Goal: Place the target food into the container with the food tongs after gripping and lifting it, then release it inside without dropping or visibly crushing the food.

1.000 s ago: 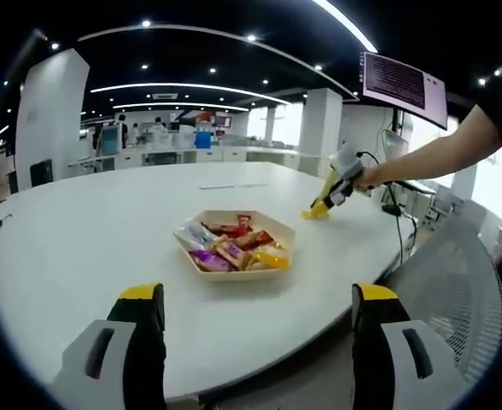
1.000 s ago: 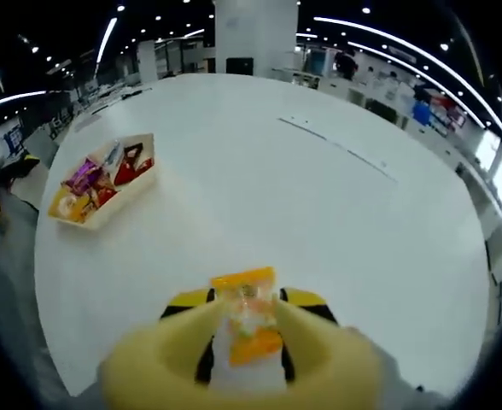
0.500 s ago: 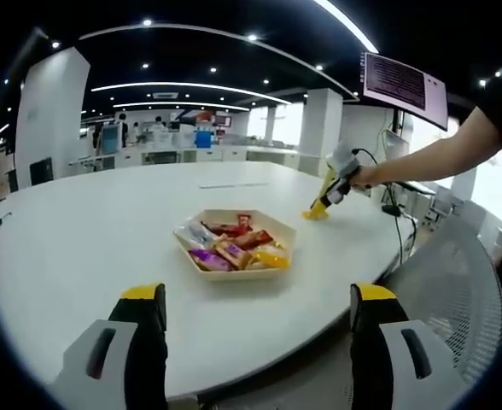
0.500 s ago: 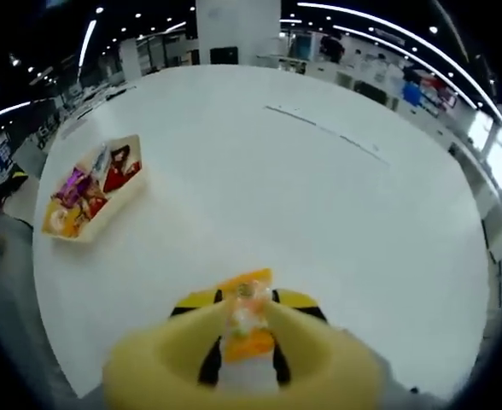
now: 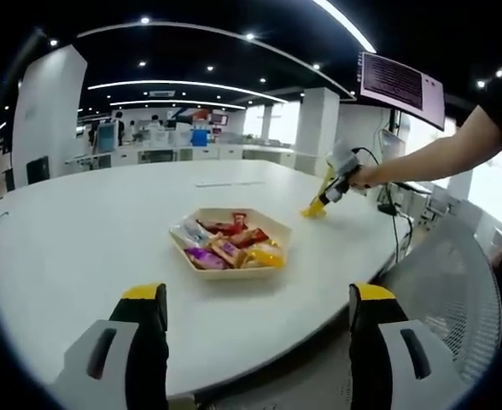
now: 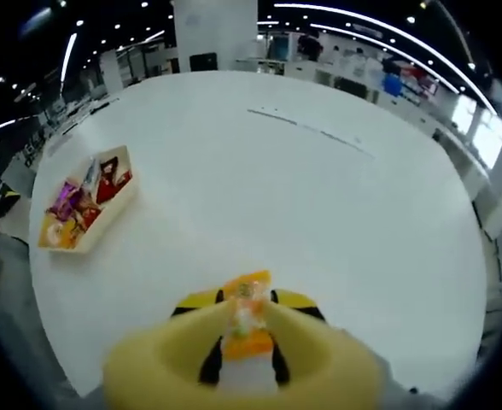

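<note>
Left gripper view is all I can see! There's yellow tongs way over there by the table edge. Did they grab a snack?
Observer: Yes. In the right gripper view the food tongs are pinching a small orange and white snack packet.
Operator: Is it over the tray yet?
Observer: No. From that camera the tray sits far off to the left, with bare white table between it and the packet.
Operator: Is the snack squished?
Observer: It doesn't look crushed. Its orange top pokes out above the tong tips, though the lower part is hidden between them.
</note>
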